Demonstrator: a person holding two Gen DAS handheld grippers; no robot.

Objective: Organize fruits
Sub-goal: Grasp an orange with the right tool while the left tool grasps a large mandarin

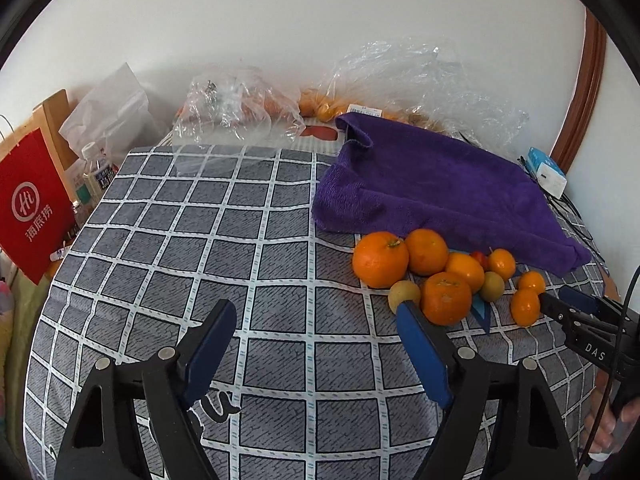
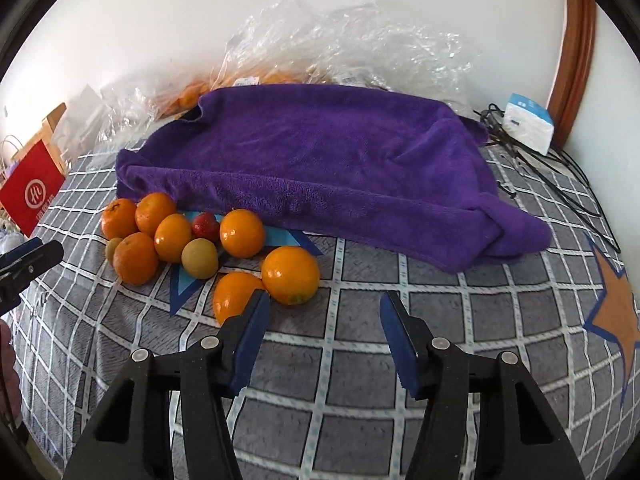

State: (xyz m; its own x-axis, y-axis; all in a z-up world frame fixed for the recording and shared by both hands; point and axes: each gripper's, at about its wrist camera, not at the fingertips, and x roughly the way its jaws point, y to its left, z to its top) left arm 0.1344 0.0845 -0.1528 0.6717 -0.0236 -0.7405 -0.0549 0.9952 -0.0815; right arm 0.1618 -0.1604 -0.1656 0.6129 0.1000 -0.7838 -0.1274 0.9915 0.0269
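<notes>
Beside the purple towel (image 2: 320, 152), both grippers, left (image 1: 316, 344) and right (image 2: 324, 332), gape empty; nudging the orange pile (image 2: 176, 236) risks fruit rolling away.

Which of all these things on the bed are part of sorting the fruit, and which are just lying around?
Part of the job: oranges, small yellow-green fruits, red fruit, purple towel, left gripper, right gripper, both open.

Just lying about: plastic bags, red paper bag, white box, black cables, bottle.

Orange fruits (image 2: 290, 275) sit with one red strawberry (image 2: 206, 227). The towel (image 2: 320, 160) is purple, the cloth (image 1: 240, 240) grey with white checks. The bag (image 1: 30, 204) is red.
</notes>
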